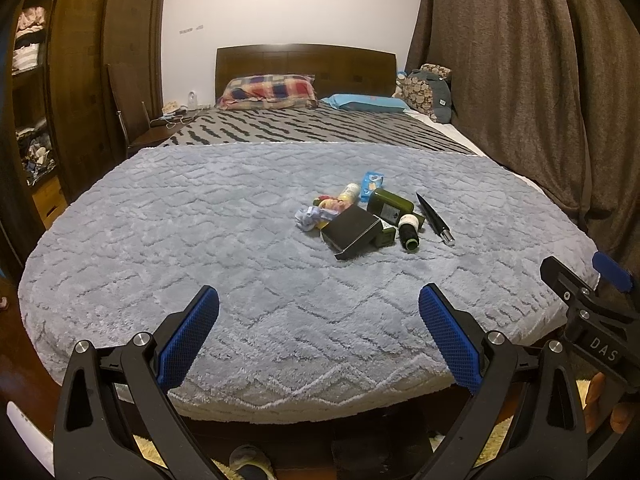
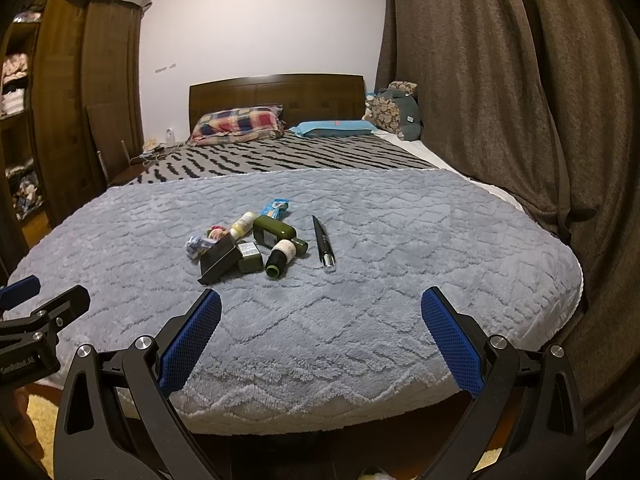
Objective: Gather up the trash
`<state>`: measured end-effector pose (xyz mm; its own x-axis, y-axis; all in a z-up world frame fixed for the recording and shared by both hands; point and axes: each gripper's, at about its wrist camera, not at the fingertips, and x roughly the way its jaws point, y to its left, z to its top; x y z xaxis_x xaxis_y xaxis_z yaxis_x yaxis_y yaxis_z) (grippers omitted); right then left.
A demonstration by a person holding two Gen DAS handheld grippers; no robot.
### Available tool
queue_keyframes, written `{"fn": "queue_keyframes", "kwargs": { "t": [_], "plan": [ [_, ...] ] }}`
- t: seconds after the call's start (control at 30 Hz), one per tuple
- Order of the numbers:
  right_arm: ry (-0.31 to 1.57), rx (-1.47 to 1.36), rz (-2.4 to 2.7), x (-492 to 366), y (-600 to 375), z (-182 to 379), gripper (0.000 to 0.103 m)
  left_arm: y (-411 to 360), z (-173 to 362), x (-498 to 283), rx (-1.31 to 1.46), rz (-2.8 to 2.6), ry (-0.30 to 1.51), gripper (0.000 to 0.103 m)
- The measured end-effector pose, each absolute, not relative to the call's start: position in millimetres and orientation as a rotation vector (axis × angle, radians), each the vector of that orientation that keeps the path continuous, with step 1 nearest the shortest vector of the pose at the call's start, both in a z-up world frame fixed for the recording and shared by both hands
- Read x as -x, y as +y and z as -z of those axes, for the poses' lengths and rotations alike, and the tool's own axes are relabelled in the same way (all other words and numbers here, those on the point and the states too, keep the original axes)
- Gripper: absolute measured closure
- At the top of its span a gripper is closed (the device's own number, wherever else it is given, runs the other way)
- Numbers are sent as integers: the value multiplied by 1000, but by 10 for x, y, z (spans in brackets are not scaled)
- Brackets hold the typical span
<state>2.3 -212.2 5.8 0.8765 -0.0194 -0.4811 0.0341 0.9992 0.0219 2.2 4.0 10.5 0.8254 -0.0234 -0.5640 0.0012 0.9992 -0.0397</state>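
A small heap of items lies on the grey fluffy blanket (image 1: pixel 200 240). It holds a black box (image 1: pixel 352 232), a dark green flat bottle (image 1: pixel 390 205), a small green bottle with a white label (image 1: pixel 409 232), a yellow-white bottle (image 1: pixel 349 192), a blue wrapper (image 1: pixel 372 182), crumpled wrappers (image 1: pixel 314 216) and a black pen (image 1: pixel 434 218). The same heap shows in the right wrist view, with the black box (image 2: pixel 219 260) and the pen (image 2: pixel 324 246). My left gripper (image 1: pixel 319 306) is open and empty above the bed's near edge. My right gripper (image 2: pixel 321 308) is open and empty, to the right of the left one.
The bed runs back to a wooden headboard (image 1: pixel 306 64) with a plaid pillow (image 1: pixel 268 92) and a blue pillow (image 1: pixel 366 103). A brown curtain (image 1: pixel 520 80) hangs on the right. A wooden wardrobe (image 1: pixel 80 80) stands on the left. A yellow rug (image 2: pixel 40 420) lies on the floor.
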Motion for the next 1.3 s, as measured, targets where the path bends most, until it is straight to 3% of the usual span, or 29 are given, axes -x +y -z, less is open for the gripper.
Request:
{"fn": "queue_keyframes", "kwargs": {
  "t": [0.83,1.3],
  "plan": [
    [487,-24,29,-126,-2098,27,3,87,1,-154,32,-10,605,8],
    [603,-67,-1,-716,-2229,277,3,147,207,-661,47,41,664,8]
  ]
}}
